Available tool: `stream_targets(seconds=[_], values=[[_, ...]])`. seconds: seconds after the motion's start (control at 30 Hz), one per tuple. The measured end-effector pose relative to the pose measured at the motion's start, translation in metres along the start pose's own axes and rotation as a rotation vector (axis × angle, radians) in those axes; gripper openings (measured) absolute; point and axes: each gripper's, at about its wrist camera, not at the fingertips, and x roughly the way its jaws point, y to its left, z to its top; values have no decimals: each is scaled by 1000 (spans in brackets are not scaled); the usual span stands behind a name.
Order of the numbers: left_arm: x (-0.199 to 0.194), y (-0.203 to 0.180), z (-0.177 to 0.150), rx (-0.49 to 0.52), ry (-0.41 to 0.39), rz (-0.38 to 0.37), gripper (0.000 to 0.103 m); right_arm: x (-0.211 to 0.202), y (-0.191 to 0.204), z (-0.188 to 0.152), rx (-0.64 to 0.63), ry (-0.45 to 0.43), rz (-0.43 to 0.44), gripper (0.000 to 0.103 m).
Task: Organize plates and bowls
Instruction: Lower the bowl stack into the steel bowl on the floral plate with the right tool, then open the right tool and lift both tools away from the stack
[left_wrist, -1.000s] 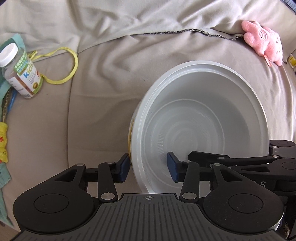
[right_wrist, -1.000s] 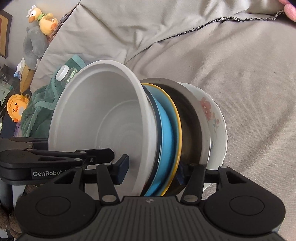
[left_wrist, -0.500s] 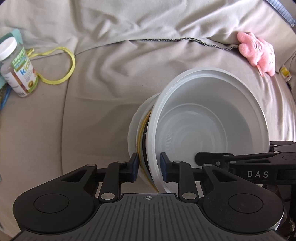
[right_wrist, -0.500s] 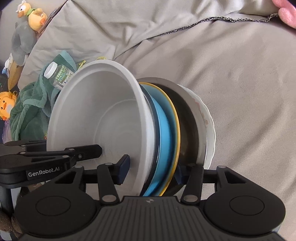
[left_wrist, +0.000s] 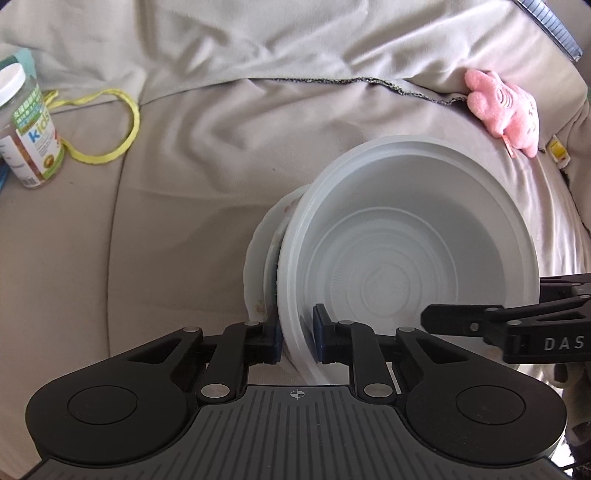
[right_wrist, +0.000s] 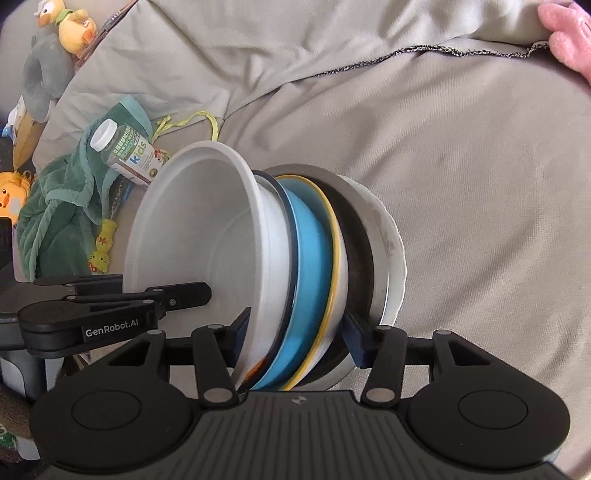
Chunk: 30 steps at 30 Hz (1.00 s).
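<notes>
The left gripper (left_wrist: 298, 336) has narrowed from wide open and is closing on the rim of the white bowl (left_wrist: 399, 258) at centre right, likely to peel it off. The right gripper (right_wrist: 293, 334) clamps the whole stack (right_wrist: 314, 266) at lower centre: matte ribbed bowl, glossy blue plate, dark dish, flowered plate.

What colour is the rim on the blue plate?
Yellow rim on the blue plate; clearest in the right wrist view.
</notes>
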Motion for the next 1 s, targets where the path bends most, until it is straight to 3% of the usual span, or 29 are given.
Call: stream_targets(seconds=[0.23,0.37,0.47,0.63,0.7,0.83,1.0], values=[[-22,-3,0,-5,-64,-59,20,-29,9,-12,-99,-161,-103,47],[-33,-3,1,-16,-101,-45,20,-41,6,-14,-131,-254,-131,39],[-43,3,0,-41,-140,-82,19,-34,5,-12,-121,-224,-126,28],[-52,3,-5,-26,-174,-80,19,-19,12,-16,-155,-251,-176,25],[-50,5,-7,-26,-174,-83,24,-16,11,-14,-157,-270,-220,26],[-44,11,-13,-31,-188,-111,26,-17,0,-15,-117,-262,-182,26],[-34,13,-19,-57,-212,-85,30,-20,6,-26,-142,-280,-189,29]])
